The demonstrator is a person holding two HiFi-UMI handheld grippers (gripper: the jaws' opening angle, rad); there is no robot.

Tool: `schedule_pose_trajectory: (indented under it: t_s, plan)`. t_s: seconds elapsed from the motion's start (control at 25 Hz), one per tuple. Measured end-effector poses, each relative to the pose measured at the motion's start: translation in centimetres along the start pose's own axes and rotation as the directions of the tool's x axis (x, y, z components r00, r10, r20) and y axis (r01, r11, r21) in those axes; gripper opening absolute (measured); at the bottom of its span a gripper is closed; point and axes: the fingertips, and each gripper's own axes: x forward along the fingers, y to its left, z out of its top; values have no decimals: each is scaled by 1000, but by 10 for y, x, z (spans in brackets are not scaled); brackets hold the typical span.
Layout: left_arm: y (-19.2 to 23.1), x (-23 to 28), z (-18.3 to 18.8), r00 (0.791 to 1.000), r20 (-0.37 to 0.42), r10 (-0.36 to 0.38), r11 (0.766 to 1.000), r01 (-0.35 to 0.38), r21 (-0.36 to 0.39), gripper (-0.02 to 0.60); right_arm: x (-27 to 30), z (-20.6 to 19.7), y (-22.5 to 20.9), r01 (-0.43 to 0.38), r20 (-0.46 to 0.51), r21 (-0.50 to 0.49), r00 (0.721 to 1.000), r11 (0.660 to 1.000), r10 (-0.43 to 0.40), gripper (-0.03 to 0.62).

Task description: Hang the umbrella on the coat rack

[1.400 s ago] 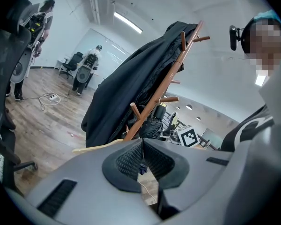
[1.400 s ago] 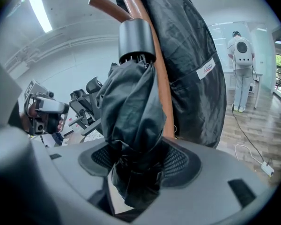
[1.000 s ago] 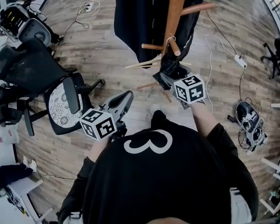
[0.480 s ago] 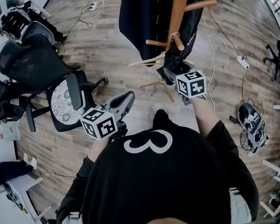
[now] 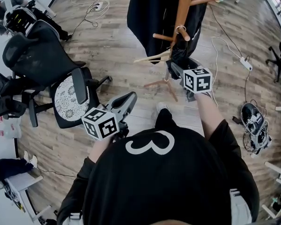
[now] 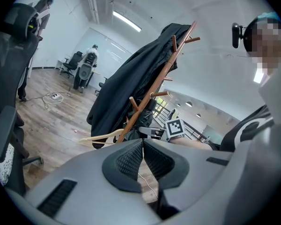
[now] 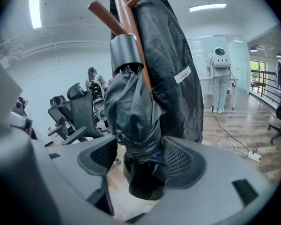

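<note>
Right gripper (image 7: 138, 161) pinched the umbrella (image 7: 133, 111) beside the rack (image 5: 183, 3) | loop (image 5: 180, 30) over 1 peg | left gripper (image 6: 143, 146) pressed together, empty

Bright, even light fills the room, from ceiling strips (image 6: 127, 22) and daylight at a far window (image 7: 255, 71). The floor (image 5: 117, 64) shows only soft shadows and faint sheen. All 3 views bulge at the edges; both gripper views have black corners.

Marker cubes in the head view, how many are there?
2. One marker cube sits on the left tool, near the office chair; the other on the right tool, which grips the umbrella at the coat rack.
</note>
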Motion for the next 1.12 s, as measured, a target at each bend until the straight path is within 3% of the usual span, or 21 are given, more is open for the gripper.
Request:
schedule_pose_trajectory:
  t_s: [0.36, 0.6, 0.72, 0.96, 1.04, 1.08, 1.12]
  plan:
    - [-22, -26, -16, 998, 30, -63, 997, 62, 36, 20, -58, -6, 13, 48, 57, 42, 997, 998, -50, 285]
    - [-47, -31, -16, 992, 49, -118, 992, 115, 60, 20, -118, 17, 66, -116, 160, 64, 982, 991, 104, 284]
    - [-62, -30, -12, 988, 56, -145, 987, 141, 76, 20, -147, 28, 93, -216, 197, 80, 960, 973, 197, 284]
    - [-95, -32, -17, 983, 70, -170, 982, 164, 95, 20, -199, 28, 140, -347, 221, 20, 916, 938, 335, 278]
    - [-109, -30, -20, 982, 72, -174, 981, 167, 97, 20, -213, 24, 145, -366, 217, 4, 909, 931, 356, 226]
    - [-116, -28, -21, 981, 74, -177, 981, 169, 99, 20, -220, 22, 145, -368, 218, -4, 907, 930, 360, 116]
    - [-122, -27, -22, 981, 75, -179, 980, 171, 103, 20, -225, 21, 146, -371, 220, -16, 904, 928, 365, 63]
